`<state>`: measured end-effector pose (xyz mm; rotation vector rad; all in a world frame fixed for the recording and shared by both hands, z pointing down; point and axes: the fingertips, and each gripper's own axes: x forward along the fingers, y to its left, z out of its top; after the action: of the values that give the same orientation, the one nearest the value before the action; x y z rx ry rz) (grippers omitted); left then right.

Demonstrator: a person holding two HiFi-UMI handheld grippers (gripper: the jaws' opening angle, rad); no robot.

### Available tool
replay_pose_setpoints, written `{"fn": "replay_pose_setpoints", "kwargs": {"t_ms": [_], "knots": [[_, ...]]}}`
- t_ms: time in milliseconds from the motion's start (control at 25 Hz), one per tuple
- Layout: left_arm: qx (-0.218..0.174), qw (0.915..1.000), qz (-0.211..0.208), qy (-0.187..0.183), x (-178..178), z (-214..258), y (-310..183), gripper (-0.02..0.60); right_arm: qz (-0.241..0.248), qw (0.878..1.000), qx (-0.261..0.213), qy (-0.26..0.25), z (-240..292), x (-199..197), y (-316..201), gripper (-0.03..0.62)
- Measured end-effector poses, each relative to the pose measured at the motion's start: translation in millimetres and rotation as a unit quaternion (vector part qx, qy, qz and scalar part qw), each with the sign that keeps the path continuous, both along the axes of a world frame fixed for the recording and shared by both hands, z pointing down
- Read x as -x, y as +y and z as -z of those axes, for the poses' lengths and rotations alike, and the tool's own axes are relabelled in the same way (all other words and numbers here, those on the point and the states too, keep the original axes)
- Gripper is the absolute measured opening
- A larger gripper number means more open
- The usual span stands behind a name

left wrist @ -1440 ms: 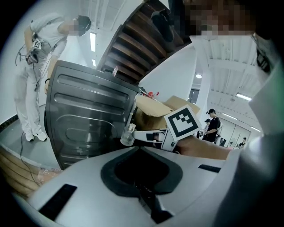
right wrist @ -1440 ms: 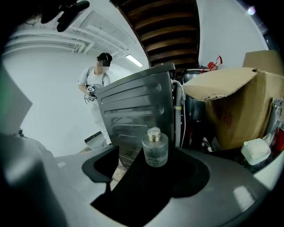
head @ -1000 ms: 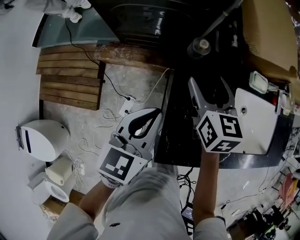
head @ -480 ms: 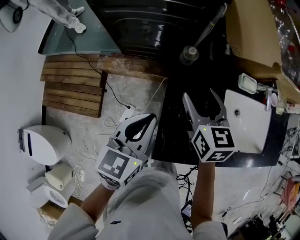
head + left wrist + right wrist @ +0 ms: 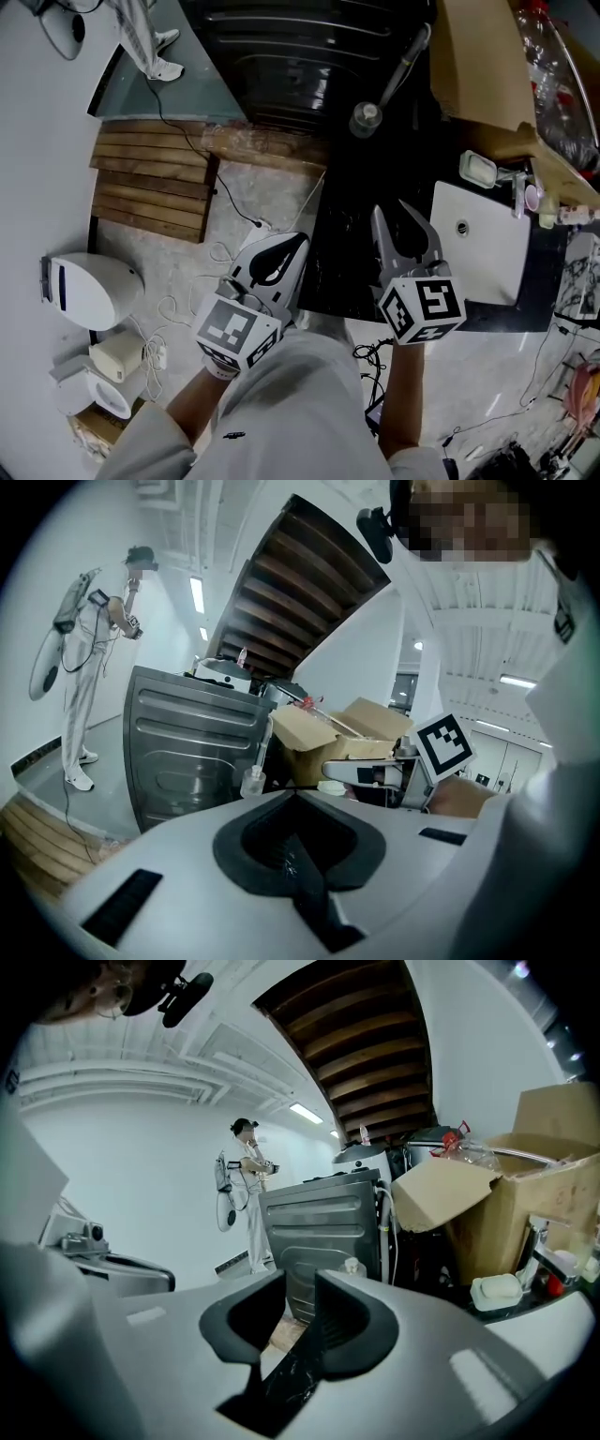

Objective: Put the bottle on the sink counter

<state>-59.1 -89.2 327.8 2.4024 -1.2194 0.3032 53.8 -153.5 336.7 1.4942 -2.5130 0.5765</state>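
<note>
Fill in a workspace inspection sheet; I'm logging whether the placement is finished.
Surface: black sink counter, with white rectangular basin.
Job's things: small clear glass bottle upright on the counter, clear of both grippers.
Clutter: white soap dish, brown cardboard box.
Grippers: left gripper shut, empty; right gripper jaws have just been closing, gap remains, empty.
Cables: white power strip with cord on the floor.
Surroundings: wooden slats; person in white.

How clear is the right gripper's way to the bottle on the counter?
Probably yes: only bare counter lies between the right gripper and the bottle. Its jaws have just been closing, nothing between them; reopen first.
</note>
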Motion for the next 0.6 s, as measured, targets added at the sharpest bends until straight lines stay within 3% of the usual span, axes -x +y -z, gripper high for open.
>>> {"fn": "replay_pose_setpoints", "kwargs": {"t_ms": [320,600], "knots": [[-0.012,0.9998,0.010,0.012,-14.6,25.4,32.2,0.008,0.006,1.000,-0.015,-0.002,30.2,-19.3,40.2,0.017],[-0.018,0.9997,0.013,0.014,-26.0,39.6,58.5,0.008,0.020,0.999,-0.028,0.007,50.5,-33.7,76.3,0.011]]}}
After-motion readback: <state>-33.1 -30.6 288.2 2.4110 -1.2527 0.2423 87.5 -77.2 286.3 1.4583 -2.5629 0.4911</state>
